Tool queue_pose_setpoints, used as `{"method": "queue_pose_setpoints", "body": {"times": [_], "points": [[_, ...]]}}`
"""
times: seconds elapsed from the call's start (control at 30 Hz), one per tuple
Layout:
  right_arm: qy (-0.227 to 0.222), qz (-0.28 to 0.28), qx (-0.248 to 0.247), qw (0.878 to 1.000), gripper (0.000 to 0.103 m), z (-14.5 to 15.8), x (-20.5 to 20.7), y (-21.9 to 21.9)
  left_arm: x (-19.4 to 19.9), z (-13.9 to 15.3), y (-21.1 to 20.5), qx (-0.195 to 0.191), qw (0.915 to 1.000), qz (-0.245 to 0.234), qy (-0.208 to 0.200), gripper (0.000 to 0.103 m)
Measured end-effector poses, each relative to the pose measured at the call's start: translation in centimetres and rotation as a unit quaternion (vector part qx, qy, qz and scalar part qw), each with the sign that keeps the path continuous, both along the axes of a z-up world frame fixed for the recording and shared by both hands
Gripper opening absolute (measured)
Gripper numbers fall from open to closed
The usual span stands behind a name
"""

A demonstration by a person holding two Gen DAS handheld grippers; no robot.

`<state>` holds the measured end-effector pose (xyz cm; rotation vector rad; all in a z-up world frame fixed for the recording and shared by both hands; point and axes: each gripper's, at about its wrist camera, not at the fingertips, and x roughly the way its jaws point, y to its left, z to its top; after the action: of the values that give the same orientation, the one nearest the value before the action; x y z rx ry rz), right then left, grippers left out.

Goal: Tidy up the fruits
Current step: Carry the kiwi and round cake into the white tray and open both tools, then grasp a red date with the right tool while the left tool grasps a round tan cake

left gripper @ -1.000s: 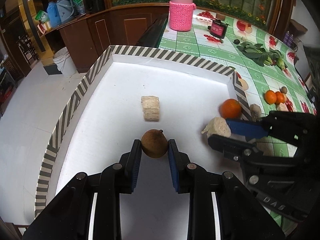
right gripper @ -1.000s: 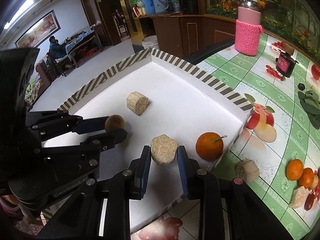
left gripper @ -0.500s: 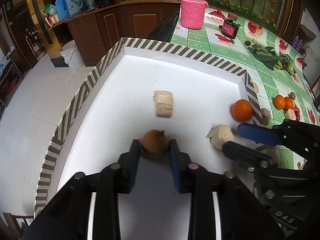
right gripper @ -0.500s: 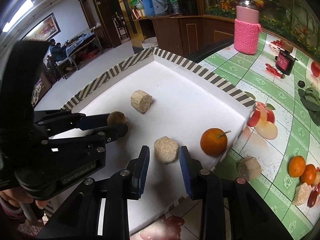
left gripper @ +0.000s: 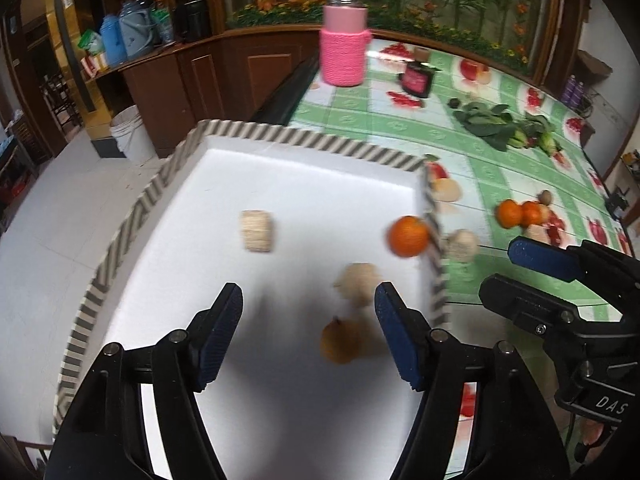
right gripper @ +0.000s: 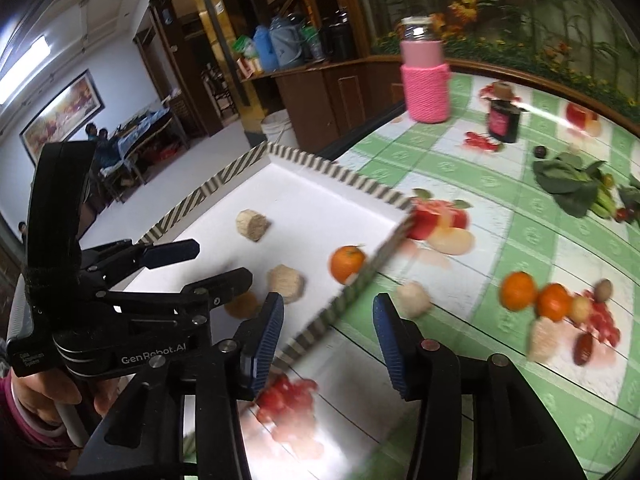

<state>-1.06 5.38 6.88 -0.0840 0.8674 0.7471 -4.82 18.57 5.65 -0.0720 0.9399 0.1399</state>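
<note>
Both tongs have let go since a second ago — I see the left gripper spread wide over the brown fruit, lying free on the white tray. Right gripper gapes too, empty, over the tray's striped right rim. Beige chunk rests near an orange, both inside.

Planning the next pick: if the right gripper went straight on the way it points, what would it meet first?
Probably the pale chunk on the tablecloth, just outside the tray's striped rim; the right gripper is open and lines up with it. Depth is unclear.
</note>
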Motion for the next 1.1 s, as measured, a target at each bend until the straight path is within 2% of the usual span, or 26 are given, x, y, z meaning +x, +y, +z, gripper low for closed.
{"method": "queue_pose_setpoints", "body": {"times": [0.23, 0.57, 0.63, 0.7, 0.8, 0.9, 1.03, 1.1], "points": [[-0.008, -0.053, -0.004, 0.999, 0.065, 0.1, -0.2, -5.5, 0.6, 0.4, -3.8, -0.019, 0.9992, -0.034, -0.003, 0.068], [0.006, -0.145, -0.028, 0.989, 0.066, -2.0, 1.0, -14.8, 2.1, -0.5, -9.1, -0.027, 0.996, -0.084, 0.013, 0.068], [0.009, -0.157, -0.032, 0.987, 0.066, -2.4, 1.3, -16.0, 2.6, -0.6, -10.0, -0.018, 0.9958, -0.088, 0.014, 0.069], [0.015, -0.162, -0.032, 0.986, 0.066, -2.8, 1.5, -16.7, 3.0, -0.7, -10.7, -0.005, 0.996, -0.089, 0.009, 0.07], [0.018, -0.16, -0.026, 0.987, 0.066, -3.0, 1.7, -17.0, 3.5, -0.4, -11.0, -0.011, 0.9952, -0.097, 0.009, 0.07], [0.013, -0.151, -0.029, 0.988, 0.065, -3.1, 2.0, -16.3, 3.7, 0.3, -11.4, 0.0, 0.9949, -0.101, -0.001, 0.07], [0.011, -0.166, -0.04, 0.985, 0.064, -3.3, 3.1, -16.4, 4.2, 0.8, -12.0, -0.002, 0.9937, -0.112, -0.007, 0.07], [0.014, -0.174, -0.049, 0.983, 0.055, -3.5, 3.8, -16.5, 4.5, 0.7, -12.5, -0.003, 0.9931, -0.117, -0.004, 0.07]]}}
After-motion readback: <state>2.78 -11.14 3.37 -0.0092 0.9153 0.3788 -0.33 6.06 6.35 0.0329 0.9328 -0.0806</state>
